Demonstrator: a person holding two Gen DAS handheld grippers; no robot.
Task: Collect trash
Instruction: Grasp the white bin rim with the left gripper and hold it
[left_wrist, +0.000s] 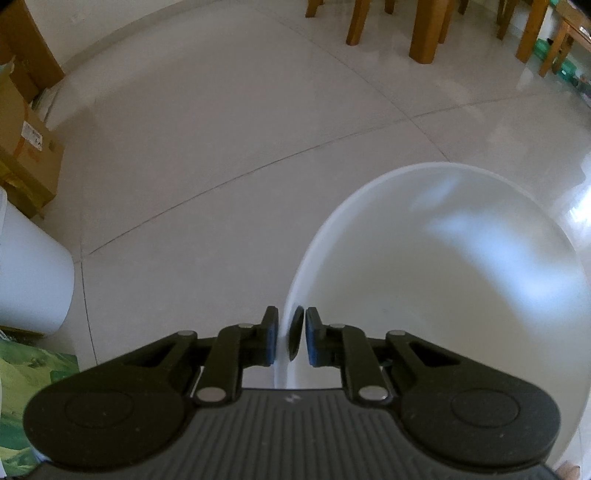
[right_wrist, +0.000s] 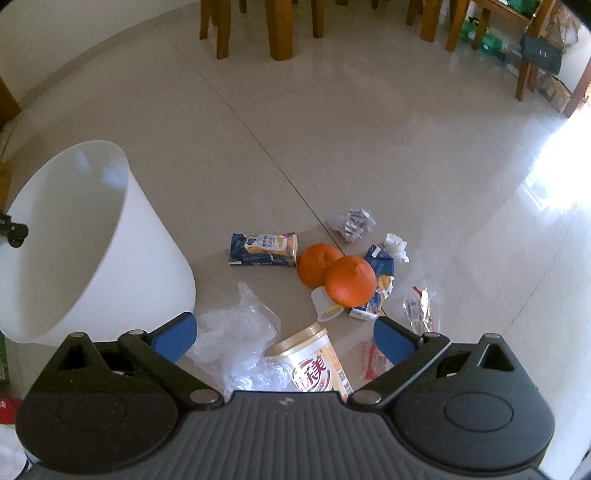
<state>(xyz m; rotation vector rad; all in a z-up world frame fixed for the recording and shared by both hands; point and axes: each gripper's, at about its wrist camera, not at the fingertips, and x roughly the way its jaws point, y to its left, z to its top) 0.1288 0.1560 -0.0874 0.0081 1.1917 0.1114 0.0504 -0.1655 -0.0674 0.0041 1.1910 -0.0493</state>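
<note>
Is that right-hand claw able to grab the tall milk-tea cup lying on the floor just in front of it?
Probably yes. The right gripper is open wide, and the milk-tea cup lies between its blue fingers. Only the crumpled clear plastic bag crowds the left side.

Your white plastic bin (right_wrist: 92, 240) is tipped on its side, empty, mouth facing the mess. Just beside it: crumpled clear bag (right_wrist: 236, 339), milk tea cup (right_wrist: 317, 365) lying down, two oranges (right_wrist: 334, 275) touching, blue snack packet (right_wrist: 264, 249), paper wad (right_wrist: 352, 223).
</note>
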